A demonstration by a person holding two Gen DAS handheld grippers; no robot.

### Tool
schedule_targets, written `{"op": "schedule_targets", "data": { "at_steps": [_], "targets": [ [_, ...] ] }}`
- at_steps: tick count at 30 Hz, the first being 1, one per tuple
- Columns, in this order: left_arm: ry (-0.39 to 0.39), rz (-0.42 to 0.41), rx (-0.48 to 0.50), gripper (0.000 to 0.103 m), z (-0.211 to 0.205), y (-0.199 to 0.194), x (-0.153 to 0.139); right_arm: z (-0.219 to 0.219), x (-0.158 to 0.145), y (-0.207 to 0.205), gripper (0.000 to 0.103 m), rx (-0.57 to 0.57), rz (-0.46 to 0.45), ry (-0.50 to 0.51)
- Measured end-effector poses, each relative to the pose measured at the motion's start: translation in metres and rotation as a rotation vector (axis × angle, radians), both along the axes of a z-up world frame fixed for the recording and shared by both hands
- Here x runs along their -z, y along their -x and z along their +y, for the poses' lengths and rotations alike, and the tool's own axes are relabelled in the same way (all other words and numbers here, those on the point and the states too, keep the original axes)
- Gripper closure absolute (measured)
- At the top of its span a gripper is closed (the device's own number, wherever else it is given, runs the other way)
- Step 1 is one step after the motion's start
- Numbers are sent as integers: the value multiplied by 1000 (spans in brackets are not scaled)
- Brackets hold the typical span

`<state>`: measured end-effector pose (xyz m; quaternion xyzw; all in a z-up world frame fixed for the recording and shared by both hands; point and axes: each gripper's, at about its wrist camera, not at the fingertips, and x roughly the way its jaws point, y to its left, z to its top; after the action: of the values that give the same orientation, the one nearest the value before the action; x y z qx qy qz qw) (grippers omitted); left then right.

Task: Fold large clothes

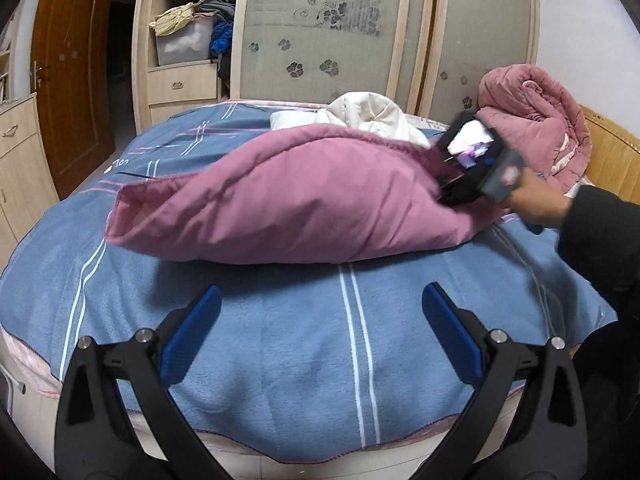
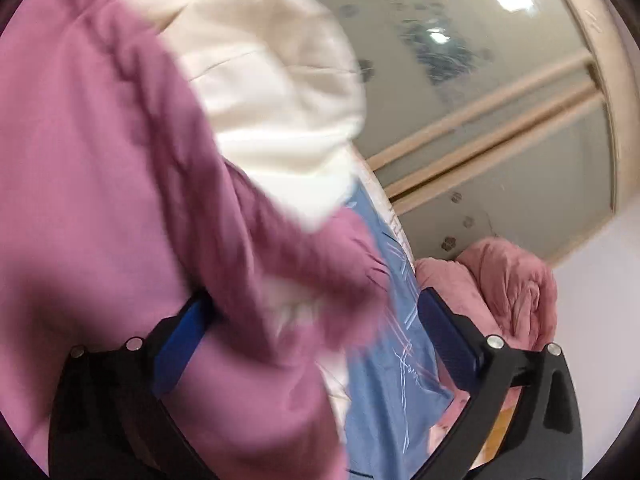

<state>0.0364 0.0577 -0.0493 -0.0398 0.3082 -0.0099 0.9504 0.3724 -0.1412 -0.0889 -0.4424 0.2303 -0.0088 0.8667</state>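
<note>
A large mauve-pink padded garment [image 1: 304, 200] lies across a blue striped bed [image 1: 280, 340], doubled over on itself into a long puffy bundle, its stitched hem forming an open pocket-like edge at the left end. Behind it, touching its far side, sits a crumpled cream-white garment [image 1: 372, 118]. A salmon-pink quilted coat [image 1: 532, 120] is heaped in a rounded roll near the bed's far right corner.

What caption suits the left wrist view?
Open left claw over blue bed; right claw at pink coat.
</note>
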Motion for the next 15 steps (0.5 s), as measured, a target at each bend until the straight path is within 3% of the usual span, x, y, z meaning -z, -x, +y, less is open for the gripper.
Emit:
{"op": "schedule_targets", "data": {
  "at_steps": [3,7,11,14,15],
  "targets": [
    [-10,8,-36,2,6,-6,3,-29,-41,28,1,16,-55,-221],
    [-68,61,-134,2,17,-18,14,-83,-80,109,1,51,-82,-560],
    [-87,80,-163,2,23,-18,18,-126,-73,175,1,28,148,-981],
    [-110,38,-126,2,16,-8,13,-138,-59,209,1,29,228,-1187],
    [-131,24,-113,2,13,-5,12,-141,-63,223,1,7,218,-1271]
  ]
}}
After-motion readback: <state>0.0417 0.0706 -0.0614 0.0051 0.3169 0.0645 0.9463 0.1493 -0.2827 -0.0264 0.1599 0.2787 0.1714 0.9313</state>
